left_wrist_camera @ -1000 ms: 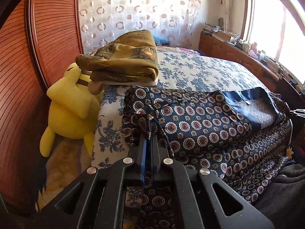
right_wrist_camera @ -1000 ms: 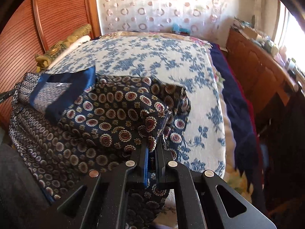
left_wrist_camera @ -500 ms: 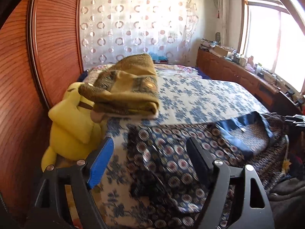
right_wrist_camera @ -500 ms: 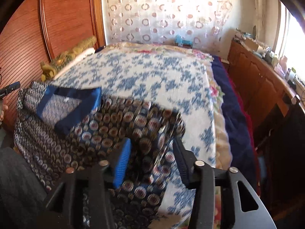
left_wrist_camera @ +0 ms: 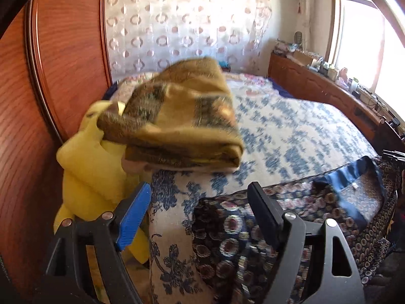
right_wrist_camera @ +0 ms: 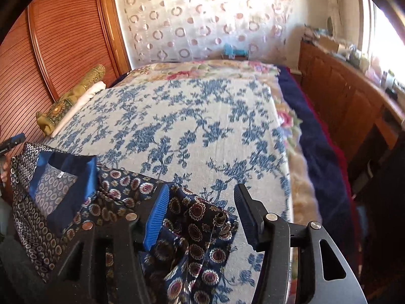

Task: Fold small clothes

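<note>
A dark navy garment [left_wrist_camera: 227,230] with round medallions lies folded at the near edge of the bed, its plain blue neck band [left_wrist_camera: 354,177] to the right. My left gripper [left_wrist_camera: 200,187] hovers open over the garment's left end, its pads clear of the cloth. In the right wrist view the garment [right_wrist_camera: 121,197] spreads to the left with the neck band [right_wrist_camera: 68,177]. My right gripper [right_wrist_camera: 202,190] hangs above its loose right corner. Its jaws are opening, the corner lies below and between the fingers, and neither pad presses on it.
The bedspread [right_wrist_camera: 202,126] is white with blue flowers. A folded olive blanket [left_wrist_camera: 177,121] and a yellow plush toy [left_wrist_camera: 88,177] sit at the bed's left by the wooden wardrobe [left_wrist_camera: 50,76]. A cluttered wooden sideboard [right_wrist_camera: 354,96] runs along the right.
Both grippers were shut on the garment's corners; they have let go, opened, and drawn back from the cloth. The garment now rests on the bed.
</note>
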`<state>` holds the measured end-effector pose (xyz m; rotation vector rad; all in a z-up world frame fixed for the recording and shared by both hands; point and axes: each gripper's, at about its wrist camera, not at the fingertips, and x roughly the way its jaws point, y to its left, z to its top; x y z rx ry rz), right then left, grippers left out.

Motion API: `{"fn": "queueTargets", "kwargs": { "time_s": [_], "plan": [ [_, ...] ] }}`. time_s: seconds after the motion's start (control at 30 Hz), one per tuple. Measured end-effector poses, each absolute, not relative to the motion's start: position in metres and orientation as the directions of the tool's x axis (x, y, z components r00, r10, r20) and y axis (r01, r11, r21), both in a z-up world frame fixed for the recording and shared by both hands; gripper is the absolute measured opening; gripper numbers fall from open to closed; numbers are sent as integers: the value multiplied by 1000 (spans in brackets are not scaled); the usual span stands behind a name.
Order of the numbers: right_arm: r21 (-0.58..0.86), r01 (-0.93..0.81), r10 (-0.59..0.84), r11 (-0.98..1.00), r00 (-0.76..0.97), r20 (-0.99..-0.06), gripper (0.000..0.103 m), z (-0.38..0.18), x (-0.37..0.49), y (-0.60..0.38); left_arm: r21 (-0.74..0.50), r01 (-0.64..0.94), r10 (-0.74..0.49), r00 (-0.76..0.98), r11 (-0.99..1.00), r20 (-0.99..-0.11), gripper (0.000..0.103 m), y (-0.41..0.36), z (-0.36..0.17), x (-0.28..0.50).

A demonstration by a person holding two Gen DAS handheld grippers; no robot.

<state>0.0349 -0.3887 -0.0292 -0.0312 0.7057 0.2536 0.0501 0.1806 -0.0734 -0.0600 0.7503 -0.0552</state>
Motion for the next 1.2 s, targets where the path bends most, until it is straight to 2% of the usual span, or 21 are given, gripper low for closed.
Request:
{"fn": "queueTargets", "kwargs": {
  "time_s": [0.1, 0.3, 0.4, 0.57, 0.67, 1.07, 1.1, 1.13, 1.17, 1.2],
  "plan": [
    [61, -239, 218, 969, 713, -666, 56, -39, 40, -389, -86, 19, -76, 675, 996, -734, 79, 182, -94, 58],
    [69, -239, 218, 969, 684, -697, 56, -46, 48, -393, -114, 58, -125, 632, 992, -765, 79, 175, -113, 52],
    [69, -240, 217, 968, 675, -705, 56, -48, 49, -393, -143, 74, -158, 628, 987, -762, 72, 175, -113, 52],
    [67, -243, 217, 968, 671, -709, 56, -48, 52, -392, -175, 107, -203, 621, 979, -757, 52, 172, -109, 57],
    [55, -247, 211, 967, 667, -714, 56, -48, 54, -390, -168, 121, -207, 612, 978, -764, 47, 168, -109, 62],
    [6, -246, 177, 969, 678, -713, 56, -50, 58, -386, -168, 111, -200, 608, 980, -768, 44, 170, -110, 72],
    [3, -249, 177, 969, 679, -713, 54, -50, 58, -385, -164, 114, -199, 607, 980, -769, 42, 169, -110, 72],
    [0, -253, 177, 968, 679, -713, 49, -50, 57, -384, -165, 126, -208, 608, 978, -766, 31, 167, -109, 72],
    [0, -265, 186, 964, 677, -712, 33, -50, 55, -381, -172, 136, -219, 615, 976, -758, 21, 166, -107, 71],
    [9, -292, 210, 956, 667, -715, 11, -51, 53, -379, -172, 136, -220, 625, 976, -749, 20, 165, -104, 69]
  ]
}}
